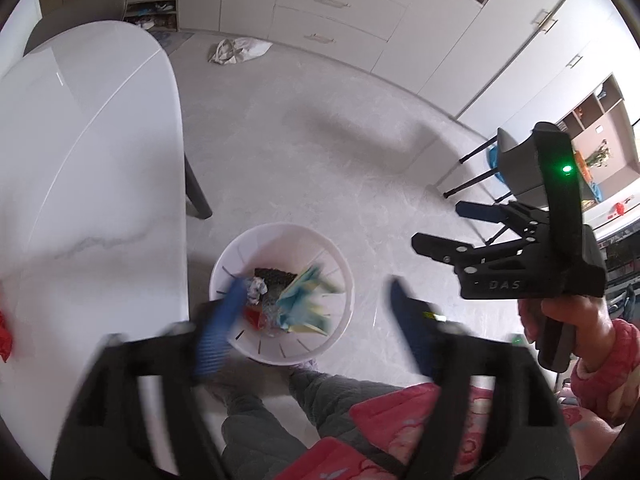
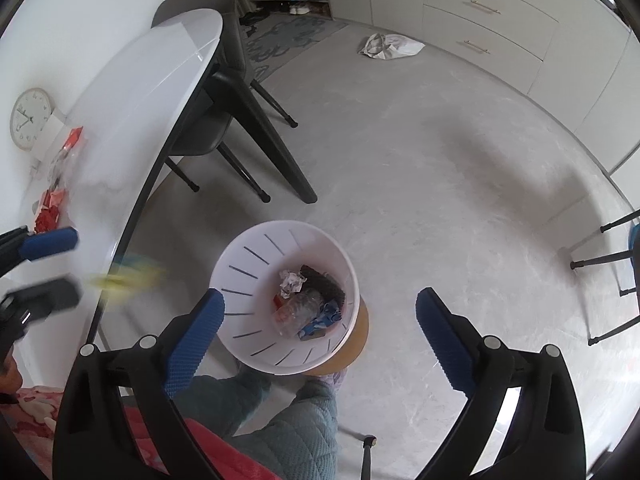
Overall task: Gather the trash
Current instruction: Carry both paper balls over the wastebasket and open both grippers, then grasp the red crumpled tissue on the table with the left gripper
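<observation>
Left claw (image 1: pixel 316 320): jaws wide apart, nothing between the pads, blurred in its own view; it hangs over the white bin (image 1: pixel 224 264). Right claw (image 2: pixel 320 316): also spread wide, nothing gripped, sharp in its own view and aimed down at the same bin. In the left view the right claw shows side-on at the right edge, held by a hand (image 1: pixel 560 320) in a pink sleeve, with a green light lit on its body.

Hard to read: a yellow-and-teal smear (image 2: pixel 128 276) sits at the table (image 2: pixel 160 92) edge beside the bin in the right view; in the left view a similar yellow-teal sheet (image 1: pixel 308 300) appears over or in the bin. Probably the same wrapper in mid-air, but motion blur hides which.

One bin, on the floor just beside the table edge, slotted wall, with a tan base showing under it in the right view. Inside: a crumpled white paper (image 2: pixel 291 280), a clear plastic bottle (image 2: pixel 298 312), a dark mesh piece (image 2: pixel 324 280), blue scraps (image 2: pixel 324 318), something red.

Still on the table: red wrappers (image 2: pixel 50 208) near the left edge, partly cut off and blurred; count unclear. One clock (image 2: pixel 30 118) sits at that side too.

One cloth bag (image 2: pixel 390 46) lies on the floor near the cabinets. The person's legs are cut off at the bottom.
</observation>
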Demonstrator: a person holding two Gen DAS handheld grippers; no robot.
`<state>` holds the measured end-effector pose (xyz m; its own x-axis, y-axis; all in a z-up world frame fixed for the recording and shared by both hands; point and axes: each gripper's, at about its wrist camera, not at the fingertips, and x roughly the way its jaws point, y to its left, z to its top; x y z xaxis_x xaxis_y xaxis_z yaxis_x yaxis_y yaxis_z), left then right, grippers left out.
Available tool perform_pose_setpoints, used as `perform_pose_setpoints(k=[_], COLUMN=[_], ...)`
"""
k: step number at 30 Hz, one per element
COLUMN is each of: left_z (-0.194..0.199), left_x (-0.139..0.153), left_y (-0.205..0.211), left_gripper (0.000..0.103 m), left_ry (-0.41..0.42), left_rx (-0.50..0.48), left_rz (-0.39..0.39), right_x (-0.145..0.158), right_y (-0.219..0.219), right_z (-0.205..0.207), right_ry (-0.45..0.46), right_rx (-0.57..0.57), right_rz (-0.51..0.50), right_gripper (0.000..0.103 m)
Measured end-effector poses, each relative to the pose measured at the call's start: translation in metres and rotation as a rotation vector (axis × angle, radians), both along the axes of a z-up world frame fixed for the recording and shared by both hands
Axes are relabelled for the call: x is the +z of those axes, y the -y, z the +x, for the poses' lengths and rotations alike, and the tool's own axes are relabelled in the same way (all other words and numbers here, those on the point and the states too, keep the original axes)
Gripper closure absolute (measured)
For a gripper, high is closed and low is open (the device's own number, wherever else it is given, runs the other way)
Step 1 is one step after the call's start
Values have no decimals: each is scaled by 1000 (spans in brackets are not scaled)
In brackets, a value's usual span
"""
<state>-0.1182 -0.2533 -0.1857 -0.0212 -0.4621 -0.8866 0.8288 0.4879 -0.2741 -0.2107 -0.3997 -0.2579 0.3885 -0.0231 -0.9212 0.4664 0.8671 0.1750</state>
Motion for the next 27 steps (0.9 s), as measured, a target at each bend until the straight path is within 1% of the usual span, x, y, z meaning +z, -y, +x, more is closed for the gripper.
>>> perform_pose_setpoints(k=[1, 2, 6, 11, 15, 18, 20, 21, 22, 25, 27], left_z=[1, 0, -2, 10, 26, 40, 54, 59, 67, 85, 96], left_x=[4, 6, 8, 11, 23, 32, 36, 38, 40, 43, 42], left_y=[-2, -3, -5, -21, -48, -77, -102, -110, -126, -160, -180], left_gripper=[13, 10, 9, 8, 8, 8, 8, 8, 8, 8, 8], left_ry=[7, 15, 35, 57, 91, 128, 141, 146, 158, 196, 206], left_rx=[-2, -1, 11, 79, 175, 266, 339, 366, 415, 520, 586], left_rz=[-13, -17, -17, -13, -16, -11, -12, -10, -9, 6, 18], right_x=[1, 1, 3, 10, 22, 34, 43, 48, 51, 63, 69], right_y=[1, 0, -2, -11, -25, -41, -56, -63, -68, -89, -101], right_z=[0, 1, -1, 7, 21, 39, 54, 62, 68, 89, 101], right_ry=[2, 3, 7, 17, 34, 58, 78, 88, 96, 134, 146], right_rx=[0, 1, 8, 28, 64, 110, 151, 171, 185, 234, 257], right_rz=[1, 1, 2, -3, -12, -20, -30, -34, -38, -54, -54], right_gripper=[7, 7, 7, 7, 7, 7, 7, 4, 4, 3, 3])
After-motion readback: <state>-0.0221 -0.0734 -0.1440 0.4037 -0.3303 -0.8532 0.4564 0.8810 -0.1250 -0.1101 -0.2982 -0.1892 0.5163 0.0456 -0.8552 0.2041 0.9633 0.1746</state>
